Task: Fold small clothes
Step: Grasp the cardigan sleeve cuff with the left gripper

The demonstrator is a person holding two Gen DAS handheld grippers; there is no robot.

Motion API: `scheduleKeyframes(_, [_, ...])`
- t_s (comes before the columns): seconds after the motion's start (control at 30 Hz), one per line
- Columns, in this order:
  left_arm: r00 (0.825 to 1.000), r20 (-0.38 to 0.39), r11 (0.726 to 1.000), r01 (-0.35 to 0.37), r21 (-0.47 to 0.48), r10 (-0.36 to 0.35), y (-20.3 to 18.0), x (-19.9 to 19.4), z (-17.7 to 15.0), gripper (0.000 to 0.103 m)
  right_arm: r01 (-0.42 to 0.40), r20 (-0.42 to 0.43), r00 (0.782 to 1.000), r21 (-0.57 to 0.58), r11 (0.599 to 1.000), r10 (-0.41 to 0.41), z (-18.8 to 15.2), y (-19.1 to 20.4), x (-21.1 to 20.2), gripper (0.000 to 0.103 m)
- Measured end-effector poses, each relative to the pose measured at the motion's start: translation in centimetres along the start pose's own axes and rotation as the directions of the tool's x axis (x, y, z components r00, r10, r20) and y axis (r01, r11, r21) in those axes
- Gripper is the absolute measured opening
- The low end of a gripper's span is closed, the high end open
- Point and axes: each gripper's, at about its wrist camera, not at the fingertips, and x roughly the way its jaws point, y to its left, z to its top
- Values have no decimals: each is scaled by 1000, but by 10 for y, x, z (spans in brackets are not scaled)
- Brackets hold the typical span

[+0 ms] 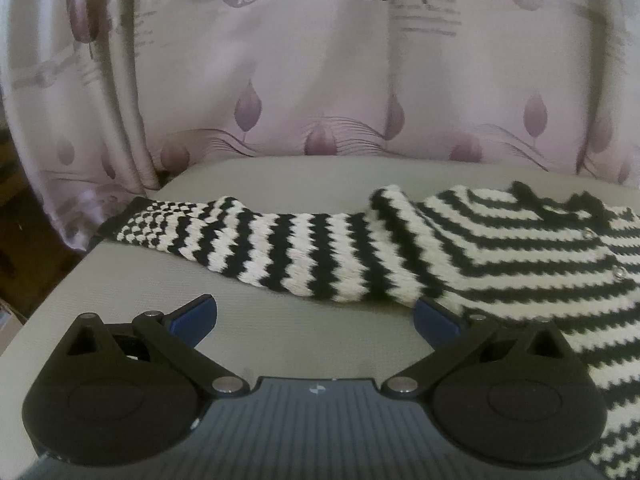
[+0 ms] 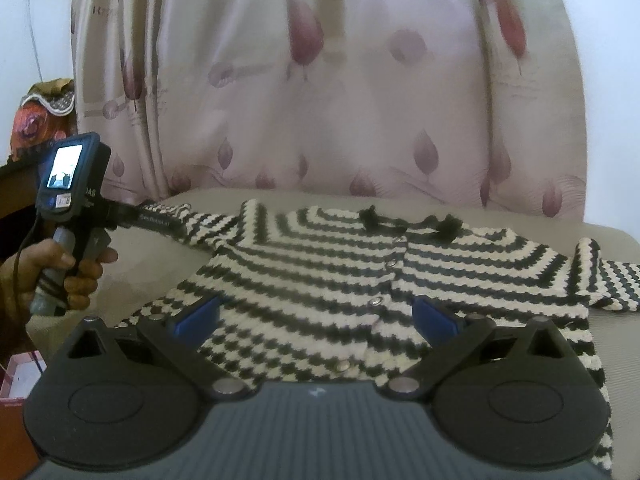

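Observation:
A small black-and-white striped knitted cardigan (image 2: 320,272) lies flat, front up, on a grey padded surface (image 1: 160,280), its snap buttons running down the middle. Its left sleeve (image 1: 256,244) stretches out sideways to the left. My left gripper (image 1: 316,316) is open, low over the grey surface just in front of that sleeve, its right blue pad (image 1: 434,316) at the armpit. My right gripper (image 2: 316,316) is open above the cardigan's lower hem, with nothing between its pads. A hand (image 2: 60,272) holds the left gripper's handle at the far left in the right wrist view.
A pale pink curtain with purple leaf prints (image 1: 320,80) hangs right behind the surface. The grey surface's left edge (image 1: 60,292) drops off to a dark floor. A patterned bag (image 2: 44,116) and a pink box (image 2: 20,372) sit at the far left.

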Motion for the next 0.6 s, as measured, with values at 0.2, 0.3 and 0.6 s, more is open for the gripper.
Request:
scheduleKeyframes(0.2, [999, -11, 985, 47, -167, -49, 74, 39, 17, 103, -4, -33, 999, 4, 1000, 4, -3, 0, 10, 103])
scheduleKeyframes(0.3, [1000, -11, 962, 13, -273, -17, 123, 63, 29, 101, 1, -51, 999, 11, 1000, -1, -5, -2, 14, 103])
scheduleKeyframes(0.6, [989, -121, 836, -137, -532, 84, 250, 142, 53, 83, 13, -101, 995, 23, 1000, -11, -8, -4, 26, 103])
